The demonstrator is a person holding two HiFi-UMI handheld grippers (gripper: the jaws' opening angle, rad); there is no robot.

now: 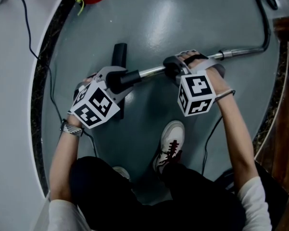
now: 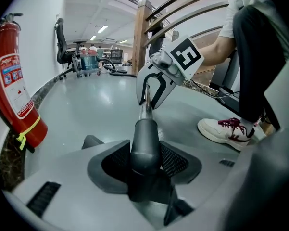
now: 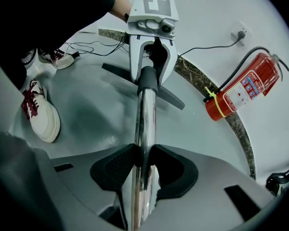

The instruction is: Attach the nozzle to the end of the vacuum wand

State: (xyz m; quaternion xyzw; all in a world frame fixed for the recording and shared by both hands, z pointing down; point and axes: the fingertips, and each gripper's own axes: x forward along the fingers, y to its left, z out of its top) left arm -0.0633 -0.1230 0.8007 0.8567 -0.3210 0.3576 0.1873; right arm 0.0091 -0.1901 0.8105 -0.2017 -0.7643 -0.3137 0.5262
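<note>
The dark nozzle point(image 1: 118, 55) lies on the grey floor, its floor head spreading to both sides point(image 3: 169, 96). Its grey neck point(image 2: 144, 146) sits between the pads of my left gripper point(image 2: 144, 166), which is shut on it. The chrome wand point(image 1: 152, 71) runs right from the neck, its end inside the neck collar point(image 3: 147, 80). My right gripper point(image 3: 143, 168) is shut on the wand tube point(image 3: 144, 124), a short way from my left gripper point(image 3: 151, 57). In the head view, the left gripper point(image 1: 114, 82) and the right gripper point(image 1: 175, 71) stand side by side along the wand.
A red fire extinguisher point(image 2: 14, 90) stands by the white wall, over a dark curved floor border point(image 1: 41, 66). The person's white shoe point(image 1: 170, 143) rests just below the wand. The wand bends into a black hose point(image 1: 266, 30) at the right. Cables trail on the floor, with a wooden railing at the right.
</note>
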